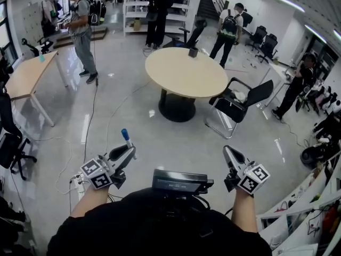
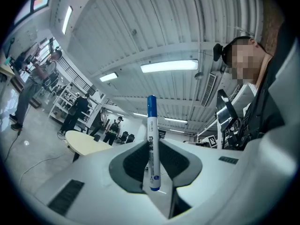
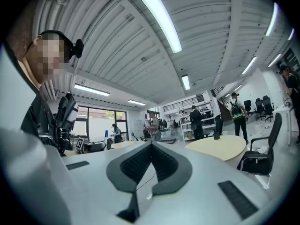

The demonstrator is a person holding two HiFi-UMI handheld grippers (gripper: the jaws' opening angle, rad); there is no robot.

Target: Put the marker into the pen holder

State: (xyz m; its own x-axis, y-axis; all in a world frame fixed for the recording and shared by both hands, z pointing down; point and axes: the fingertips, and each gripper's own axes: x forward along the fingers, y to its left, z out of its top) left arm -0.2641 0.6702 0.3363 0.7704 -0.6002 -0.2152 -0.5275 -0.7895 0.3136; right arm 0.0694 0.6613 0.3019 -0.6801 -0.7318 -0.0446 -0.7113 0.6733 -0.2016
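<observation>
We see the left claw [image 1: 128,150] clamped on the marker [image 2: 152,142]. Its two pads press the white barrel from either side near the lower end. The marker stands upright between them with its blue cap at the top, clear above the claw tips. In the head view the same marker pokes up out of the claw, tilted a little to the left, above the bare floor [image 1: 160,137] and not over any table.

The right claw [image 1: 228,151] has its jaws together at the tips, and we see nothing between them. It is held level with the left one, low in front of the person's body, the two claws well apart.

The pen holder [image 1: 193,52], a small dark cup, stands on the round table [image 1: 181,76] near its far edge. That table is well apart from both claws, across open floor. A black chair [image 1: 237,101] sits just beside the table's right edge. Several people stand beyond the table, near white shelving [image 1: 141,7].
</observation>
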